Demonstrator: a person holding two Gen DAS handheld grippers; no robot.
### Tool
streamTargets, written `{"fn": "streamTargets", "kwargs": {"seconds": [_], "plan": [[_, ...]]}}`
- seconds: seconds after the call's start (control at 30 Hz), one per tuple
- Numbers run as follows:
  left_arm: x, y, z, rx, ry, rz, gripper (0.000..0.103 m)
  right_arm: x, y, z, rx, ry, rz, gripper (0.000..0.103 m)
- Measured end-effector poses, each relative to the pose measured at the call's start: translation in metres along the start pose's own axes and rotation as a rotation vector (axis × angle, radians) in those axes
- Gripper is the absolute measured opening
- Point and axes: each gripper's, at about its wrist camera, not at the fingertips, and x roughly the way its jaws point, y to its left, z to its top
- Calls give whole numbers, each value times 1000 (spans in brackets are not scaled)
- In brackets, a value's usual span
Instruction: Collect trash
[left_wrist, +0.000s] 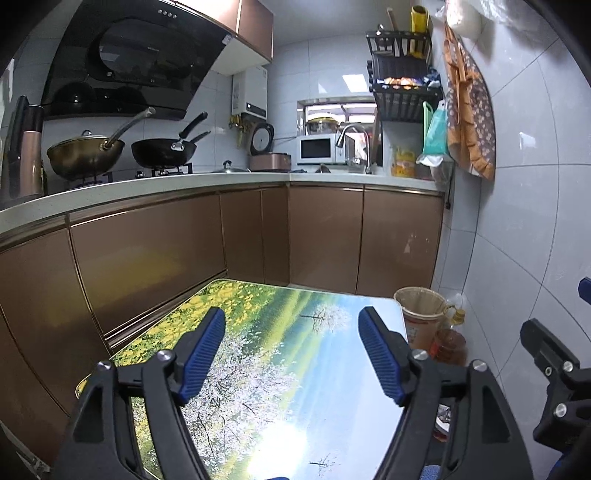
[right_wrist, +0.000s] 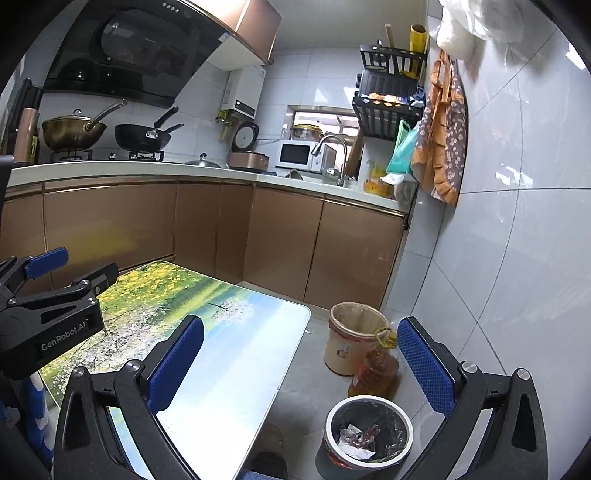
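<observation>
Both the left gripper (left_wrist: 291, 325) and right gripper (right_wrist: 303, 336) hovered over the desk (right_wrist: 236, 354) with fingers spread wide and empty, while the trash (right_wrist: 360, 439) lay inside the black-lined bin (right_wrist: 369, 402) on the floor.

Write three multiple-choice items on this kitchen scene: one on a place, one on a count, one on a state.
1. Where does the amber oil bottle with the yellow cap stand?
A. On the floor between the two bins
B. On the table
C. On the counter

2. How many pans sit on the stove?
A. One
B. Two
C. Four

3. How do the jaws of the right hand-held gripper stand?
A. Shut on paper
B. Open, holding nothing
C. Shut on the bottle

Answers:
1 A: it stands between the black-lined round trash bin and the cream bin with a clear liner.
2 B: a brass-coloured wok and a black frying pan.
3 B: its blue pads are spread wide with nothing between them.
</observation>
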Motion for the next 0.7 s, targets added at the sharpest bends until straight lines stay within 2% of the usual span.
{"fn": "streamTargets", "kwargs": {"seconds": [0.27, 0.7], "plan": [[-11, 2, -1, -15, -28, -3, 73, -15, -1, -3, 9, -24, -9, 103], [-28, -2, -6, -1, -26, -24, 73, -32, -10, -5, 41, -49, -11, 103]]}}
